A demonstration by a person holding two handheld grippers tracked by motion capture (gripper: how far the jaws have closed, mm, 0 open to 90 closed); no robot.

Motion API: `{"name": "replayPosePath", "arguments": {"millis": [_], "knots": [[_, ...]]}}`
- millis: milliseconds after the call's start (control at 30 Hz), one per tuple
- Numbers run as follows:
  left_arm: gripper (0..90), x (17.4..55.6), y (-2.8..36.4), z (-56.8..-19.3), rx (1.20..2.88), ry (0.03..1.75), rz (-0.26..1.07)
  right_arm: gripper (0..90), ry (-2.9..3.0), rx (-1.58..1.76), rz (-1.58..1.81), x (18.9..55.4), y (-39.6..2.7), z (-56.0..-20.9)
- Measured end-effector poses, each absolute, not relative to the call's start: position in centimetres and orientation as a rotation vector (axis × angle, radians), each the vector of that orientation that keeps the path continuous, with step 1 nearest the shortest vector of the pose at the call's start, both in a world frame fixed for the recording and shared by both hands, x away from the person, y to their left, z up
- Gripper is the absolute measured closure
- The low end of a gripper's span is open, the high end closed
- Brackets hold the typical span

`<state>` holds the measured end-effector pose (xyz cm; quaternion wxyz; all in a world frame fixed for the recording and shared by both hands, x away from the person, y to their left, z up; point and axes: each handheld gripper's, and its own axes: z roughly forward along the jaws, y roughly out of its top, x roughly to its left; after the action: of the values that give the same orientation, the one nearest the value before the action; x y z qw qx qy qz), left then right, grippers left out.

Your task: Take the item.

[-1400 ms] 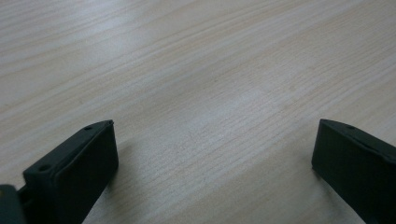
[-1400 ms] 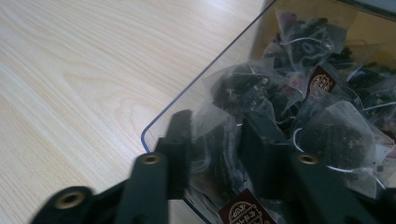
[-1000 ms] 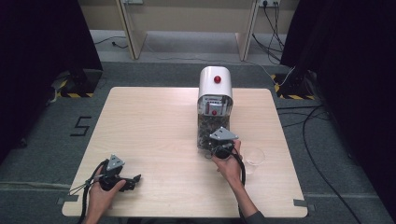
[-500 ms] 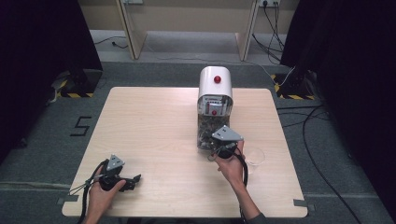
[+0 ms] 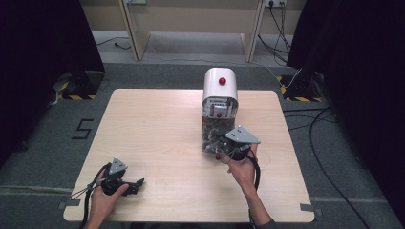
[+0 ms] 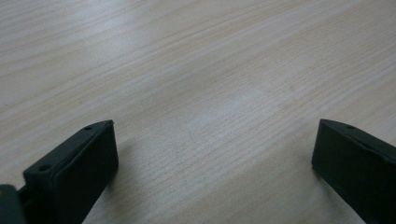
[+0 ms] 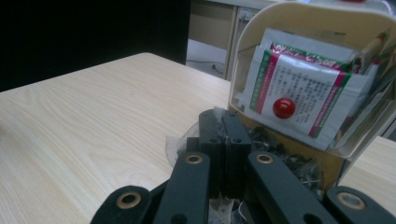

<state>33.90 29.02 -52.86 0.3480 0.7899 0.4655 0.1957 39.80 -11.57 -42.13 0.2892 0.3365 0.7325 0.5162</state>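
Currently the right gripper (image 7: 225, 140) is showing its jaws pressed flat together, with a clear crinkled plastic wrapper (image 7: 180, 140) lying just beside and under them; whether the jaws are actually pinching it cannot be told. They are sitting at the foot of a cream-white dome-topped dispenser box (image 5: 220, 83) with a red knob (image 7: 283, 108) on its clear front, behind which white packets printed in green and pink (image 7: 299, 88) are standing. From the high view, the right hand (image 5: 242, 167) is holding that gripper against the box's near side, right of the pale wooden table (image 5: 157, 129) centre.

The left gripper (image 6: 212, 154) is standing with jaws wide apart, nothing between them, low over bare wood. The left hand (image 5: 102, 191) is resting it near the table's near-left corner, well apart from the box.
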Motion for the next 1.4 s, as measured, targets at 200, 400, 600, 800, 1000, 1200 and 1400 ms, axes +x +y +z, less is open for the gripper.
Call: {"name": "replayPosePath", "arguments": {"millis": [200, 400, 600, 800, 1000, 1200, 1400], "knots": [[0.0, 33.9, 29.0, -52.9, 2.049, 1.207, 0.507, 89.8, 1.926, 0.889, 1.398, 39.4, -12.1, -41.3], [0.0, 33.9, 29.0, -52.9, 2.048, 1.207, 0.508, 89.8, 1.893, 0.878, 1.431, 38.9, -12.7, -40.3], [0.0, 33.9, 29.0, -52.9, 2.048, 1.207, 0.508, 89.8, 1.875, 0.867, 1.448, 38.3, -13.3, -39.4], [0.0, 33.9, 29.0, -52.9, 2.049, 1.207, 0.508, 89.8, 1.855, 0.866, 1.460, 37.8, -13.9, -38.8], [0.0, 33.9, 29.0, -52.9, 2.049, 1.207, 0.508, 89.8, 1.841, 0.861, 1.465, 37.2, -14.7, -38.3], [0.0, 33.9, 29.0, -52.9, 2.049, 1.207, 0.507, 89.8, 1.822, 0.870, 1.461, 36.7, -15.8, -37.9], [0.0, 33.9, 29.0, -52.9, 2.050, 1.206, 0.508, 89.8, 1.792, 0.877, 1.456, 35.9, -17.3, -37.6]]}}
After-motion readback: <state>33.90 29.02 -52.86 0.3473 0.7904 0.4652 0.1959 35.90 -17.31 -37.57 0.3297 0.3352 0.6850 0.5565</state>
